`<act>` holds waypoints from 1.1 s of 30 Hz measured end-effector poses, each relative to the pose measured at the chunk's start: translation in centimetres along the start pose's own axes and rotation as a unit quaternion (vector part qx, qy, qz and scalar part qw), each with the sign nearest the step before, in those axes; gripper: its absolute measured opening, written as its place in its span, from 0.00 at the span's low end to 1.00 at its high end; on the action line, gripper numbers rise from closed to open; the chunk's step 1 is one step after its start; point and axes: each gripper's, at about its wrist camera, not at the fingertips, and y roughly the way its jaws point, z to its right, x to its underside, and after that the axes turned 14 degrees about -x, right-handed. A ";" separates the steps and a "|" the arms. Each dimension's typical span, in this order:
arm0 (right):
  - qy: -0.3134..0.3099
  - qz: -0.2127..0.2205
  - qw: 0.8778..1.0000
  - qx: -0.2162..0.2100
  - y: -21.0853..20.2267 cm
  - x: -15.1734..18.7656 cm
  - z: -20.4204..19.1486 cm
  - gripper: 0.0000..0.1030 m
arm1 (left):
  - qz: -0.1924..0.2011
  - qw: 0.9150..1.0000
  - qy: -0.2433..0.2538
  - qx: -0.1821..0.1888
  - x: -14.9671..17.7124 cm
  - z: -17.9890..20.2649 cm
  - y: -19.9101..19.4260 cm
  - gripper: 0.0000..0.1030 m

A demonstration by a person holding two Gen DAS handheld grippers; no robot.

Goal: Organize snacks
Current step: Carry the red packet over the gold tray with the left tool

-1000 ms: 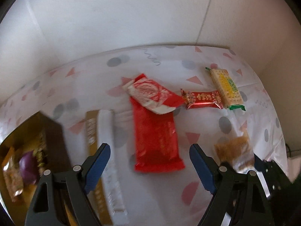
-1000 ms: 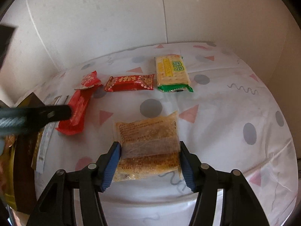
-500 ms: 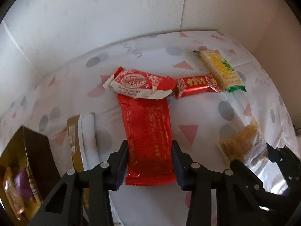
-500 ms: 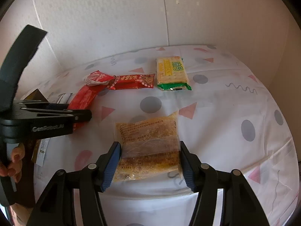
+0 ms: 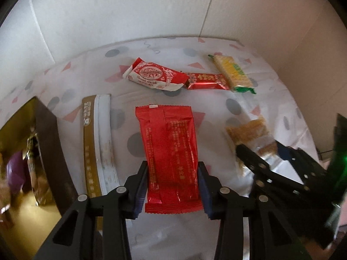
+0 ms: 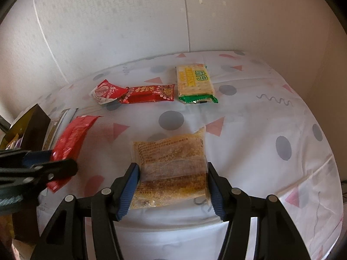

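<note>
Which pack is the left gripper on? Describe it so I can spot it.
On the patterned cloth, look just right of the brown box and the gold-and-white sachet. The long plain red pack there is clamped in the left gripper, seam side up, unlike the two smaller decorated red wrappers behind.

Patterned tablecloth (image 6: 249, 117) under scattered snack packets (image 6: 149, 94)

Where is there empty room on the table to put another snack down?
The right side of the tablecloth is bare, past the cracker pack and the crumbly snack bag. A smaller gap lies between those two. The left is crowded: red packet, gold-and-white sachet and brown box.
</note>
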 end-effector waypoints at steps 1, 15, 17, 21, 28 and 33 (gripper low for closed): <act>0.002 -0.001 1.000 0.001 0.0 0.0 0.0 0.60 | 0.003 1.000 0.001 0.002 0.1 -0.1 -0.3 0.41; 0.022 -0.010 1.000 0.012 0.2 0.0 -0.3 0.60 | 0.039 0.998 -0.041 0.012 2.8 -4.6 -4.7 0.41; 0.025 -0.010 1.000 0.014 0.2 0.0 -0.2 0.60 | 0.044 0.998 -0.051 0.010 3.2 -5.4 -5.0 0.41; 0.026 -0.008 0.999 0.020 0.3 0.1 -0.4 0.60 | 0.051 0.996 -0.079 0.004 4.3 -7.9 -5.9 0.41; 0.030 -0.012 0.999 0.025 0.3 0.0 -0.5 0.60 | 0.055 0.991 -0.124 -0.009 6.0 -11.8 -6.9 0.41; 0.038 -0.017 0.999 0.029 0.4 -0.2 -0.5 0.59 | 0.046 0.986 -0.159 -0.026 7.9 -15.1 -7.1 0.42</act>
